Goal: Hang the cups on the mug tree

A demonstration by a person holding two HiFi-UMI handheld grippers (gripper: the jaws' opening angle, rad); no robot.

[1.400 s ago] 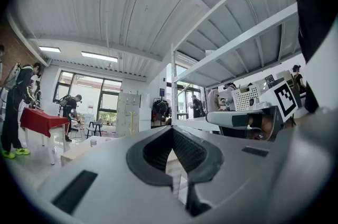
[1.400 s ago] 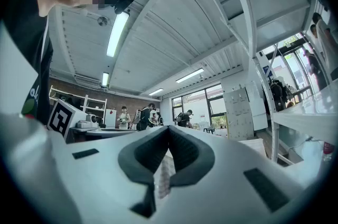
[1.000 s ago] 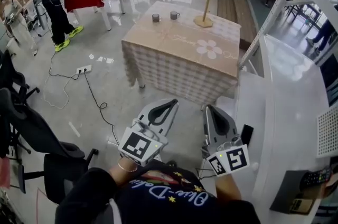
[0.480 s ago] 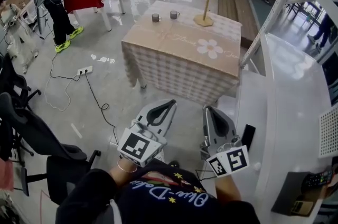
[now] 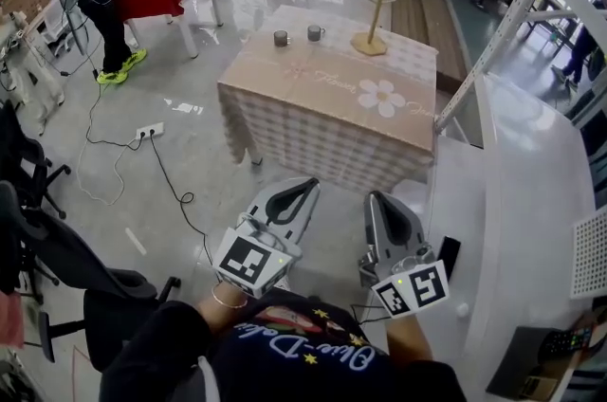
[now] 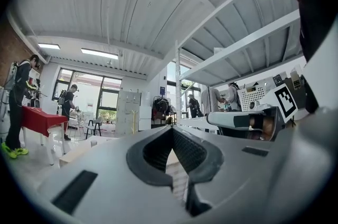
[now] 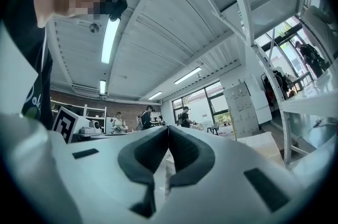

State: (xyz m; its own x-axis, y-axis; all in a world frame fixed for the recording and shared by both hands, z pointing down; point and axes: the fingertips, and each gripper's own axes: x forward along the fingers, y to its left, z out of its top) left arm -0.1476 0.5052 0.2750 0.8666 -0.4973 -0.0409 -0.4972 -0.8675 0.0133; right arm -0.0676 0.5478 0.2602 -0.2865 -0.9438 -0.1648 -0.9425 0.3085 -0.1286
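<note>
Mug tree stands at the far right of the counter, well ahead of me. My left gripper and right gripper hover side by side, fingers clenched on nothing. A dark cup and a grey cup sit left of the tree.

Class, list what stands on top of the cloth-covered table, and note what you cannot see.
A dark cup, a second cup and a wooden mug tree stand near the far edge of the table. The hanging cloth covers whatever is underneath.
</note>
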